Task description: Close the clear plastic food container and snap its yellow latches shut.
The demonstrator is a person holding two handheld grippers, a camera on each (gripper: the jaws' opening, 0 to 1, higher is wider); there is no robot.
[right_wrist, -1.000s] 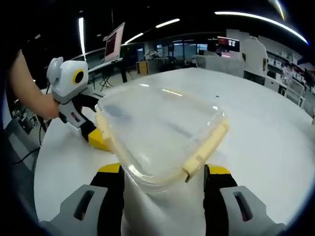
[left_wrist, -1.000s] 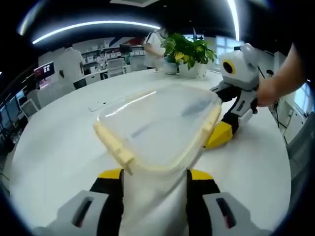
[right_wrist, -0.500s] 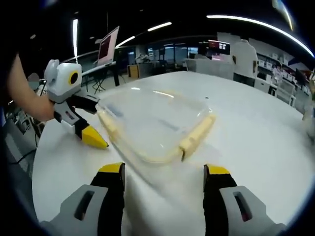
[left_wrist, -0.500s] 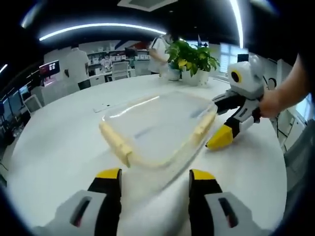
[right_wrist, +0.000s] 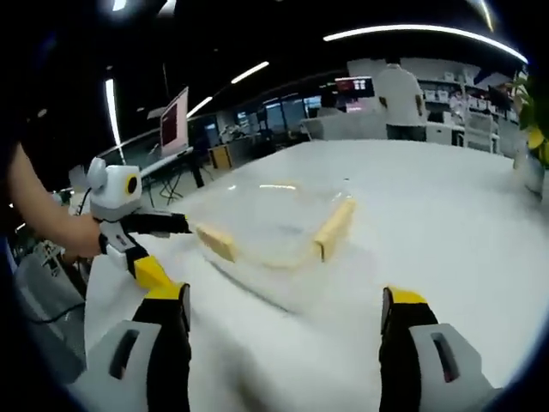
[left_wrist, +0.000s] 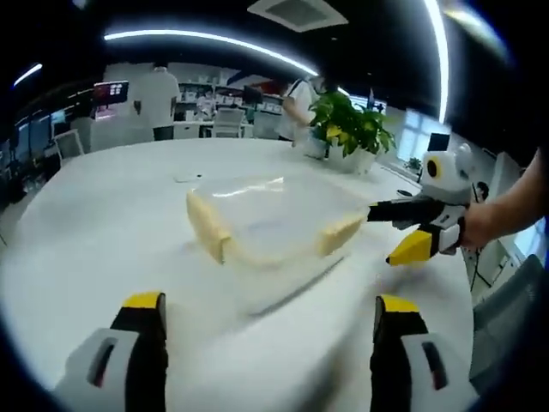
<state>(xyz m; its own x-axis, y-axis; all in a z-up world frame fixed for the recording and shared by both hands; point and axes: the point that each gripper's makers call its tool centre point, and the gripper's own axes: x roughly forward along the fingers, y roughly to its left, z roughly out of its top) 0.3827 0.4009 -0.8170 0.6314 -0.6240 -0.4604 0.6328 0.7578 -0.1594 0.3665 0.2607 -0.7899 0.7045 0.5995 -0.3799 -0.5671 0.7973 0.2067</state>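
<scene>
The clear container [left_wrist: 274, 219] is seen on the white table [left_wrist: 94, 223], between both wide-spread grippers, left gripper [left_wrist: 270, 330] and right gripper [right_wrist: 287, 318]. A potted plant [left_wrist: 352, 129] stands beyond it.

The left gripper [left_wrist: 268, 313] has its jaws spread wide apart, with nothing between the yellow-tipped ends. In the right gripper view it [right_wrist: 159, 249] enters from the left, held in a hand [right_wrist: 79, 240] on a bare forearm. The right gripper [right_wrist: 286, 309] likewise stands wide open and holds nothing. In the left gripper view it [left_wrist: 395, 232] comes in from the right, gripped by the other hand [left_wrist: 477, 230], its jaws parted.
</scene>
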